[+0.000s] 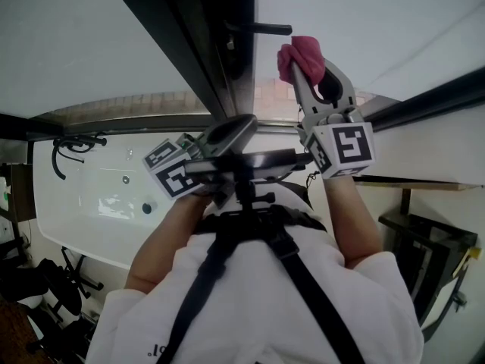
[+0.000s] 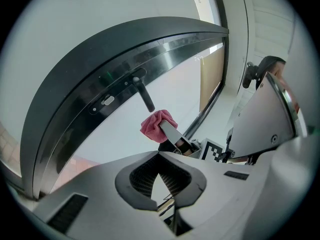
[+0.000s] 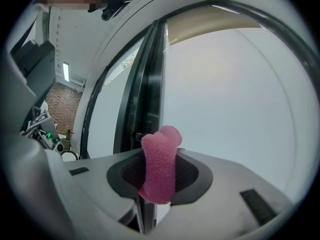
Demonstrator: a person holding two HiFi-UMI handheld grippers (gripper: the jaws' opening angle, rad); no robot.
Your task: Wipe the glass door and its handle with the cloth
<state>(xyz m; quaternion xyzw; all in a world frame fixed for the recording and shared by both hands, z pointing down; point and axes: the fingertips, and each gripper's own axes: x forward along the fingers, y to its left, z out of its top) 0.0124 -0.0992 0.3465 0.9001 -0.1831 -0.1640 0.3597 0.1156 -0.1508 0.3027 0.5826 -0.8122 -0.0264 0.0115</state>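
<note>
A pink cloth (image 1: 301,55) is pinched in my right gripper (image 1: 305,73), which is shut on it and raised towards the glass door (image 1: 364,21). The cloth sits just beside the free end of the black lever handle (image 1: 261,29) on the dark door frame (image 1: 204,44). The left gripper view shows the cloth (image 2: 155,124) right under the handle (image 2: 144,95); whether they touch is unclear. In the right gripper view the cloth (image 3: 160,164) stands up between the jaws, in front of the pale glass (image 3: 235,94). My left gripper (image 1: 231,131) is held low near the chest, shut and holding nothing.
A white bathtub (image 1: 83,203) with a black tap fitting (image 1: 72,149) lies to the left. On the right is a dark metal rack (image 1: 424,241). A strip of brick surface (image 1: 151,105) shows beyond the door frame. The person's harness straps (image 1: 227,256) fill the lower middle.
</note>
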